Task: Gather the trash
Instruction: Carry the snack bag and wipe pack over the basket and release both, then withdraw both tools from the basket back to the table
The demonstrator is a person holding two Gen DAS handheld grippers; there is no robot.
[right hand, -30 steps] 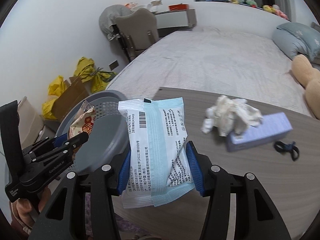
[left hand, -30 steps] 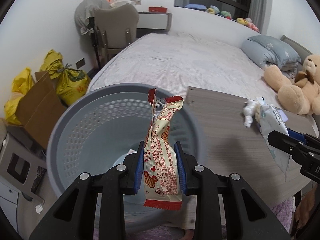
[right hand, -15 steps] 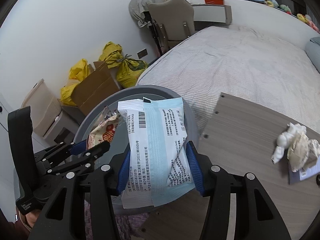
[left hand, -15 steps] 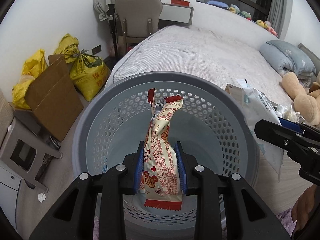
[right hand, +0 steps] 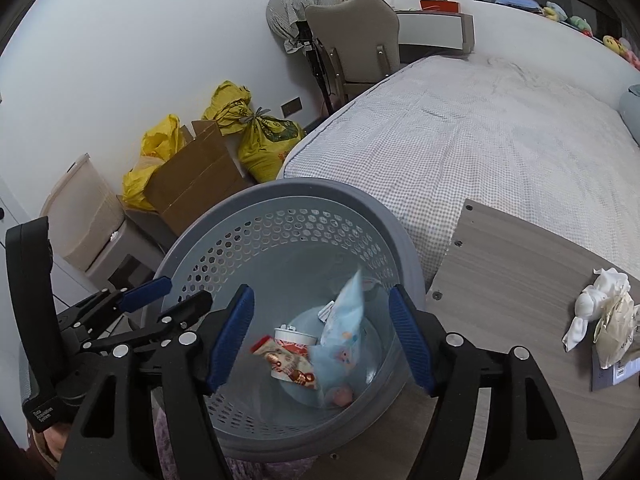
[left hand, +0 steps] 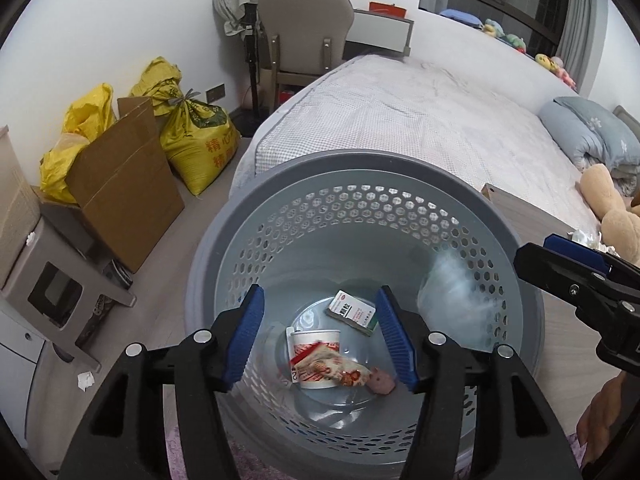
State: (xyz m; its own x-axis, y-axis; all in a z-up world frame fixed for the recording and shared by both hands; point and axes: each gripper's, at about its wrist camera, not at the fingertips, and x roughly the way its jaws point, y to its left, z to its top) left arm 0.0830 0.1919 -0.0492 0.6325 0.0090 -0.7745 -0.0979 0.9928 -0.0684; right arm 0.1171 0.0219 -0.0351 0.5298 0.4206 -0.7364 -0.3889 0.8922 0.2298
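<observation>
Grey perforated laundry-style bin (left hand: 256, 240) sits under both your tongs. Your left tongs (left hand: 320, 336) are opening, nothing between them; the red-and-cream snack wrapper (left hand: 320, 366) lies on the bin's bottom. Your right tongs (right hand: 320, 340) are opening too, and the pale blue packet (right hand: 346, 320) is inside the bin.

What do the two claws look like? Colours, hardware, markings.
Both alike. Left claw and right claw: black plastic frames with triangular cutouts, silver rivets, ribbed blue pads. In the right view, the left body has white "Data Acquisition System" lettering. No cables visible.
</observation>
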